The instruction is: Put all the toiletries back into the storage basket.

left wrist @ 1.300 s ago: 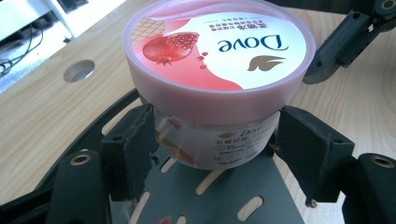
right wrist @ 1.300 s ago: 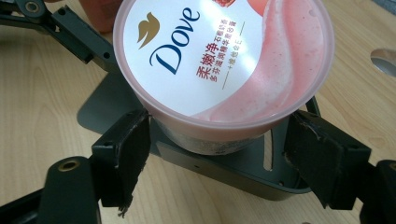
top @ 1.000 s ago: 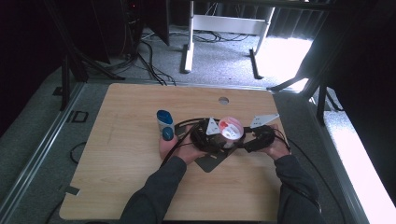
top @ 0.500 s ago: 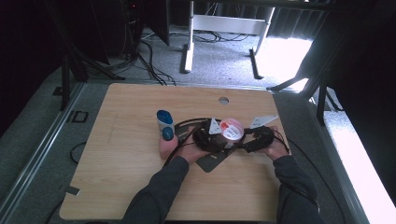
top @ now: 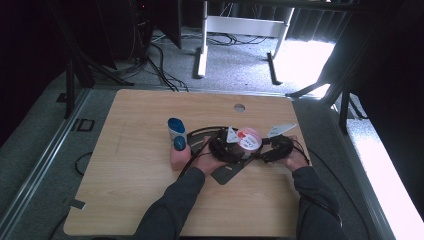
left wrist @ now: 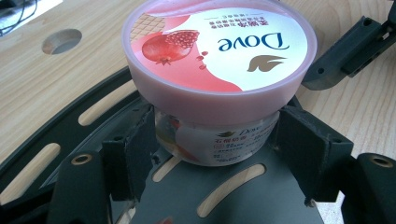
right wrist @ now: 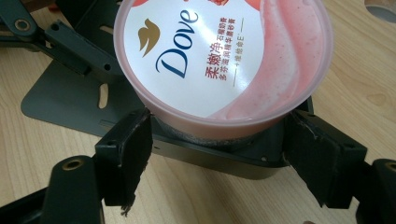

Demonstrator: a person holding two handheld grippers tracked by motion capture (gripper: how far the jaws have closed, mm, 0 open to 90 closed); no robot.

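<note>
Right tongs (right wrist: 219, 154) have just been closing around jar (right wrist: 224, 60).

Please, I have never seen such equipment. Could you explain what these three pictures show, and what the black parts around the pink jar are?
A person sits at a wooden table and holds a hand tool with two black jaws in each hand. The high view looks down from above. The other two views come from cameras on the tools themselves. The left gripper clamps the clear body of a Dove jar, which stands on a dark slotted plate. The right gripper has just been closing around the pink lid; whether its pads press yet, I cannot tell. Two blue-topped containers stand to the left.
</note>
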